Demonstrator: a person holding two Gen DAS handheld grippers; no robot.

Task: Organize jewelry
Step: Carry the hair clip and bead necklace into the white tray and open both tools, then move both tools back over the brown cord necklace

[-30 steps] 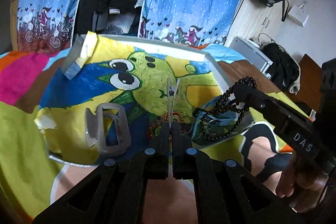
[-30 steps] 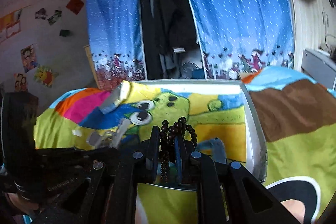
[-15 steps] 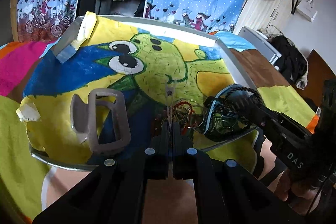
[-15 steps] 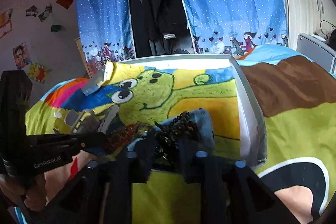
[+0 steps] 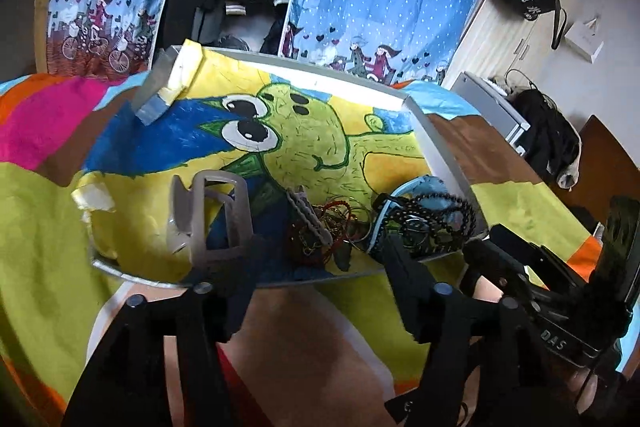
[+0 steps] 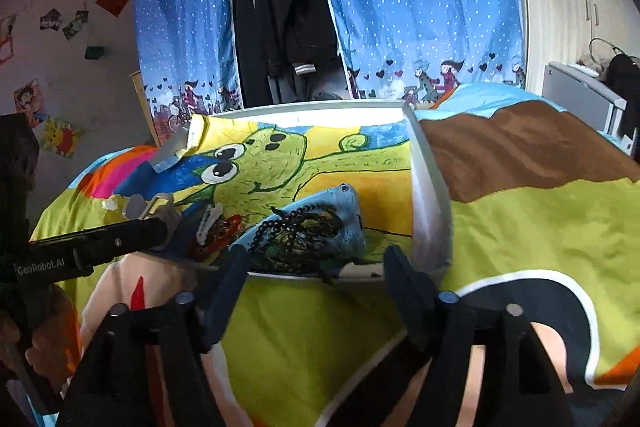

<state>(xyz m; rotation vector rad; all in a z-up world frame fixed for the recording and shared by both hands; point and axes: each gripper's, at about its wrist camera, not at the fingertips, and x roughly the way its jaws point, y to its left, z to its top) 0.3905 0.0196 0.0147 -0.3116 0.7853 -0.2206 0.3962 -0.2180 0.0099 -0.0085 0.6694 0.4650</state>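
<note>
Both tongs are spread wide and grip nothing. In the left wrist view the left tongs (image 5: 316, 267) fill the lower centre of the frame; in the right wrist view the right tongs (image 6: 316, 267) sit at lower centre, short of the tray's near rim.

The tray (image 6: 424, 187) – white-rimmed, lined with a green cartoon drawing – rests on a colourful bedspread (image 6: 540, 219). All jewelry lies along the tray's near edge:

- Black bead string (image 5: 436, 211): piled on a light-blue pouch (image 6: 352, 211), right of centre in the left wrist view.
- Red-and-gold tangle of chains (image 5: 332, 223): just left of the pouch.
- Toothed hair clip (image 5: 308, 217): lying on the tangle.
- Grey claw clip (image 5: 212, 219): further left, apart from the tangle.

A blue dotted curtain (image 6: 420, 7) hangs behind the bed – upper half of both frames.
</note>
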